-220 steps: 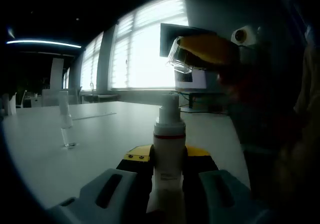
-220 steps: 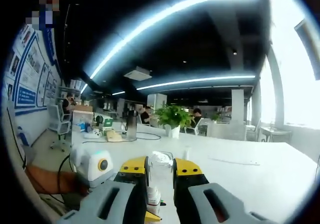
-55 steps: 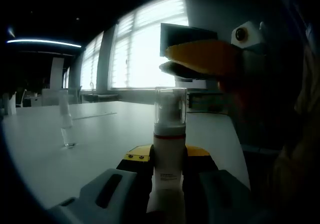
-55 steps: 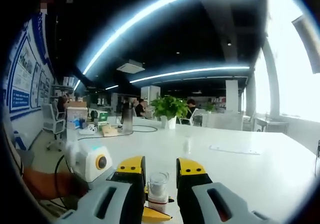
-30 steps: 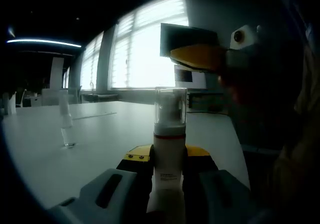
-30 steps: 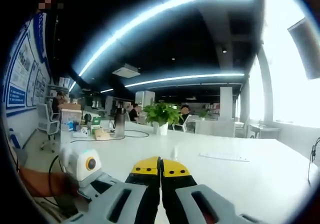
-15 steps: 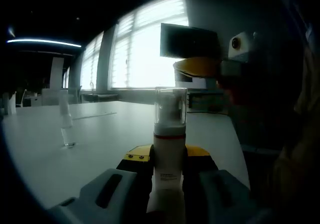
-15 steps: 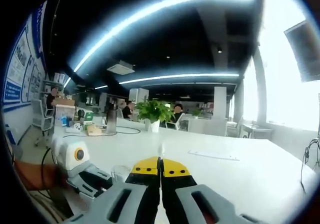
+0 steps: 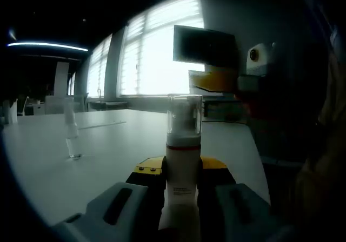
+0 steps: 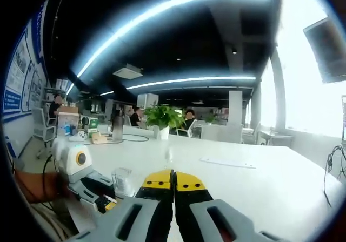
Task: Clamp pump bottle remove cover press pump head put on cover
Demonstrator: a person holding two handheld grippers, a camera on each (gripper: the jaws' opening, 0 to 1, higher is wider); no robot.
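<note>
Dim, backlit by windows (image 9: 157,58); ceiling strips (image 10: 178,7) glare; fisheye-warped edges.

A potted plant (image 10: 164,118) stands far back on the white table (image 10: 259,177).

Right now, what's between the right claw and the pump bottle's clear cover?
Nothing. In the left gripper view, the right claw hangs up and to the right of the clear cover on the pump bottle, with open air between.

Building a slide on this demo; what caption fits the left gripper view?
Left hand-held gripper clamps the pump bottle, clear cover on, on a white table.
</note>
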